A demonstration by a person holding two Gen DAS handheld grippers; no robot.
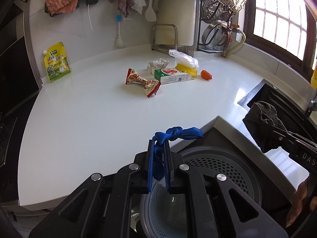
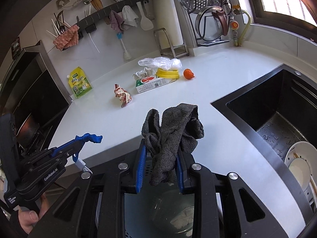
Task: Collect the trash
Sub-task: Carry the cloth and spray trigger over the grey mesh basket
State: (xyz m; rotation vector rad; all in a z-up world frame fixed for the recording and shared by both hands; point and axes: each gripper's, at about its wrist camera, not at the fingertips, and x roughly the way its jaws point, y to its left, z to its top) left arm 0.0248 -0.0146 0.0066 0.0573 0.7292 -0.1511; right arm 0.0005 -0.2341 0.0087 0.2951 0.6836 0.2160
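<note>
Trash lies clustered toward the back of the countertop (image 1: 83,119), well short of its front edge: a twisted snack wrapper (image 1: 141,82) nearest the front, a small green and white carton (image 1: 172,76) just behind it, a crumpled paper wad (image 1: 157,64), a yellow lid (image 1: 187,69) resting on the carton's far end, a clear plastic bag (image 1: 184,57) on top of the lid, and a small orange piece (image 1: 206,75) apart to the sink side.

Left gripper (image 1: 158,154) is closed on a knotted blue strap (image 1: 178,134); what the strap belongs to cannot be told, possibly the grey perforated bin (image 1: 214,164) below the counter's front edge. Right gripper (image 2: 161,156) is clamped on a dark grey cloth (image 2: 172,127), held over the front edge near the black sink (image 2: 277,107).

Handling judgement: all pieces appear light.
- Wrapper and bag: soft, crinkly, likely slippery; best pinched at the wrapper's twisted waist or a bunched fold.
- Carton: stiff, but likely crushable; grip across its narrow sides.
- Lid: rigid; take by the rim.
- Paper wad: compresses readily; grip anywhere.
- Orange piece: small and may roll.

Both grippers are occupied, so neither is free to pick.
</note>
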